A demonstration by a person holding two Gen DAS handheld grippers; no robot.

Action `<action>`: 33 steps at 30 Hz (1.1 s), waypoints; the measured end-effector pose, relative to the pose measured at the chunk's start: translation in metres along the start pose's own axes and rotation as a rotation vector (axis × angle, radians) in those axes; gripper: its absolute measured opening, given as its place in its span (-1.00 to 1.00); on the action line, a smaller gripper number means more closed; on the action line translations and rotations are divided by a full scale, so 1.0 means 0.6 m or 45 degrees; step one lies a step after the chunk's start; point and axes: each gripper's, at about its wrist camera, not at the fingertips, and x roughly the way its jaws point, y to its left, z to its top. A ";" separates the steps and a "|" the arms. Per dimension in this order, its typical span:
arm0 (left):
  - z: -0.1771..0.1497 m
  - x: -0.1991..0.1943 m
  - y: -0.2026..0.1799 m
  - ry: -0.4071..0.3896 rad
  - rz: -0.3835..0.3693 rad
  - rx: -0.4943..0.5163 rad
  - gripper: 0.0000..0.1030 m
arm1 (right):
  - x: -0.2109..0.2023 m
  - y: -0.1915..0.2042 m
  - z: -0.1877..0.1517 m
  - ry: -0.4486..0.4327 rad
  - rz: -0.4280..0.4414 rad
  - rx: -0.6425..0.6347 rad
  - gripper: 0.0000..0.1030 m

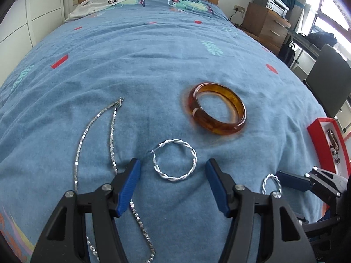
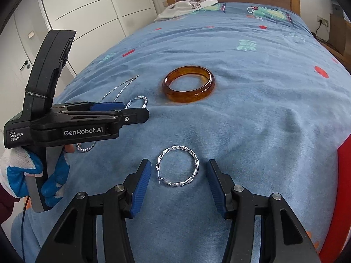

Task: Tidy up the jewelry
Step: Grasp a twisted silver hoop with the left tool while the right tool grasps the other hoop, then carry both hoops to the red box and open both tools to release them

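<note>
Right wrist view shows the right gripper [image 2: 178, 172] gaping astride a twisted silver hoop earring [image 2: 178, 167], nearer than the amber resin bangle [image 2: 188, 83], seemingly to pinch it; left gripper [image 1: 173, 171] likewise open around its twin [image 1: 174, 160].

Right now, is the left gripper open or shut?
Open. The left gripper has its blue fingers spread on either side of a twisted silver hoop lying on the blanket, neither one touching it.

On the bed [image 1: 153, 65]: bangle [image 1: 217, 108] toward the headboard; chain [image 1: 96, 135] to its left, trailing toward the near edge; one hoop earring [image 1: 174, 166] before the bangle, between chain and second hoop earring [image 2: 177, 166]; box [image 1: 329, 144] at the right edge; folded garment [image 1: 96, 4] far back by the headboard.
</note>
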 end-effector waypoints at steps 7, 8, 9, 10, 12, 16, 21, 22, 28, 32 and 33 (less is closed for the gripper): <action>-0.001 0.006 -0.003 -0.032 0.036 0.023 -0.16 | 0.004 0.001 -0.001 -0.017 -0.038 -0.011 -0.23; 0.000 0.005 -0.003 -0.035 0.036 0.024 -0.21 | 0.002 0.001 -0.001 -0.019 -0.039 -0.012 -0.23; 0.001 0.003 -0.002 -0.037 0.036 0.026 -0.28 | 0.001 0.002 -0.002 -0.021 -0.041 -0.016 -0.23; 0.001 0.002 -0.002 -0.039 0.035 0.026 -0.28 | 0.000 0.003 -0.002 -0.023 -0.043 -0.018 -0.23; 0.000 -0.002 -0.002 -0.043 0.036 0.031 -0.28 | -0.006 0.002 -0.002 -0.031 -0.041 -0.012 -0.23; -0.002 -0.015 -0.003 -0.051 0.025 0.020 -0.28 | -0.017 0.005 -0.003 -0.037 -0.043 -0.002 -0.24; -0.009 -0.041 -0.014 -0.053 0.002 0.027 -0.28 | -0.041 0.009 -0.005 -0.053 -0.050 0.015 -0.24; -0.011 -0.049 -0.017 -0.055 0.000 0.030 -0.28 | -0.049 0.010 -0.006 -0.059 -0.051 0.019 -0.24; -0.022 -0.103 -0.043 -0.076 -0.012 0.047 -0.28 | -0.108 0.009 -0.016 -0.101 -0.080 0.046 -0.24; -0.028 -0.140 -0.071 -0.091 -0.039 0.065 -0.28 | -0.162 -0.003 -0.030 -0.132 -0.120 0.069 -0.24; -0.029 -0.147 -0.078 -0.094 -0.047 0.067 -0.28 | -0.175 -0.007 -0.035 -0.138 -0.130 0.077 -0.24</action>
